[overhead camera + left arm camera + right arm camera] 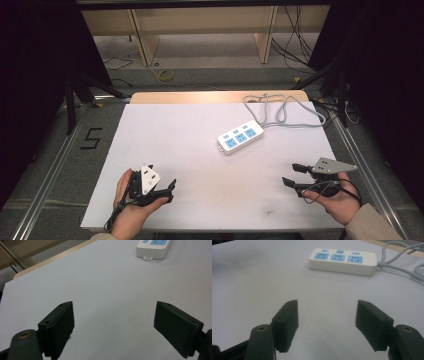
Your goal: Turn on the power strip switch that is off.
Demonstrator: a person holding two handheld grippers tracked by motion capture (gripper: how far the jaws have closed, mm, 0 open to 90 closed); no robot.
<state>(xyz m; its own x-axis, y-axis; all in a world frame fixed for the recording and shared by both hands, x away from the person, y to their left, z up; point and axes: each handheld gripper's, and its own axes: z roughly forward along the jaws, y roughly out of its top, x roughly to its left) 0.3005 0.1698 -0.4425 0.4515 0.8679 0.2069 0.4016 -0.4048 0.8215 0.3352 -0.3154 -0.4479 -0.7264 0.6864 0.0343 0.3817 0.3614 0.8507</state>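
Note:
A white power strip (240, 136) with three blue sockets lies flat on the white table top (190, 150), right of centre; its grey cable (280, 112) loops toward the far right corner. The strip (343, 261) lies ahead of my right gripper (327, 315), which stands open with nothing between its jaws. My left gripper (113, 322) is open too and holds nothing; one end of the strip (155, 247) shows at the top right of its view. In the high view my left gripper (169, 191) rests near the front left and my right gripper (294, 175) near the front right.
The white sheet covers a wooden table whose bare far edge (220, 96) shows behind it. Past the table stand wooden shelf legs (145, 42) and loose cables (295, 45) on the floor. A "5" mark (91, 138) lies on the floor at left.

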